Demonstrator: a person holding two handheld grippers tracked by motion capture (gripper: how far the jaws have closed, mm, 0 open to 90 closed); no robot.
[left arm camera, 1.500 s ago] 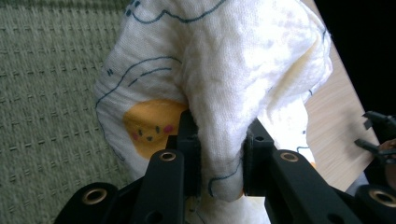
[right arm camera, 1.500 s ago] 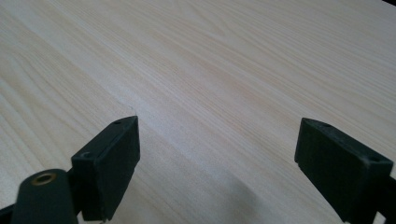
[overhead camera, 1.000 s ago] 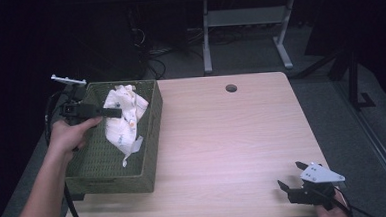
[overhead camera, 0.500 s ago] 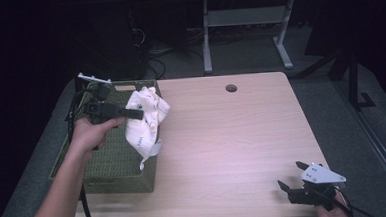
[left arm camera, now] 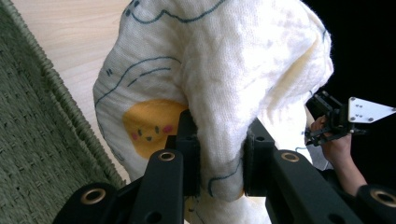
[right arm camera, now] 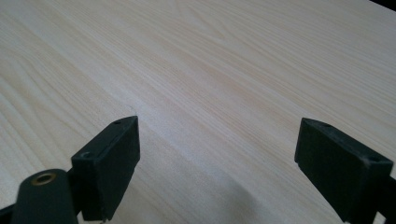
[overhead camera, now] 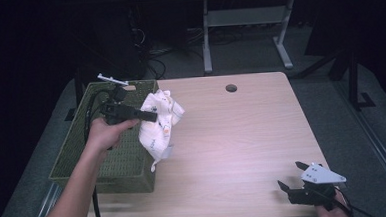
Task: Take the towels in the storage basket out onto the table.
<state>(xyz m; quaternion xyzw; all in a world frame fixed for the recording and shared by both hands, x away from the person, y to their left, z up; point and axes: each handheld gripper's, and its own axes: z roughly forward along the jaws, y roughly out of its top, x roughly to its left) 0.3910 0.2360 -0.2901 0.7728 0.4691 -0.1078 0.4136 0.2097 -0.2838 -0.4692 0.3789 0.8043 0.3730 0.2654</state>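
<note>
1. Pale wood-grain bench (overhead camera: 232, 136), smooth laminate with a round cable hole; dark room behind.
2. Left tool (overhead camera: 149, 116) is clamped on a soft cream cloth (overhead camera: 160, 121). I see knit texture, dark line drawings and a yellow smiley patch in the left gripper view (left arm camera: 224, 93).
3. Cloth hangs bunched in the air above the basket's right rim and the bench edge beside it.
4. Green woven basket (overhead camera: 83, 159), rectangular with a coarse weave, sits at bench left.
5. Right tool (overhead camera: 292, 178) has its jaws wide apart with nothing between them, low over bare wood at the near right corner.

High view overlooks table (overhead camera: 242, 136); both gripper views sit close above it.
</note>
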